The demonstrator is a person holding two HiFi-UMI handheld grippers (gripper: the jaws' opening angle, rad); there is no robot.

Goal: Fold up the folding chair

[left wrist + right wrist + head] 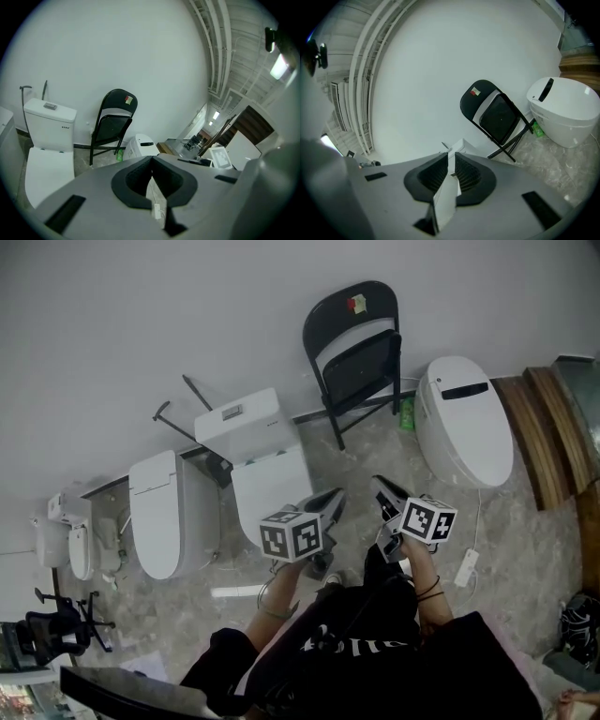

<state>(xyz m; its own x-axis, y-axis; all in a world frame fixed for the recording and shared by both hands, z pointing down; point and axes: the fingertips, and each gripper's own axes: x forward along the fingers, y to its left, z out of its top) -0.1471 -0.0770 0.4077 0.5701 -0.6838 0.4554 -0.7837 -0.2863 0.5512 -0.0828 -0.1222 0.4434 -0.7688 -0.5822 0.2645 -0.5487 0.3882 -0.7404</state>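
Head view: the chair point(356, 352) stands with its seat tipped up. A tank toilet point(258, 451) is just left of the chair and a lidded toilet point(464, 418) just right of it. The left gripper point(333, 500) and right gripper point(381, 487) are well short of the chair.

Left gripper view: the jaws are pressed together and empty, with the chair point(112, 126) beyond them on the left.

Right gripper view: the jaws are a narrow gap apart with nothing between them, and the chair point(497, 117) is beyond them on the right.
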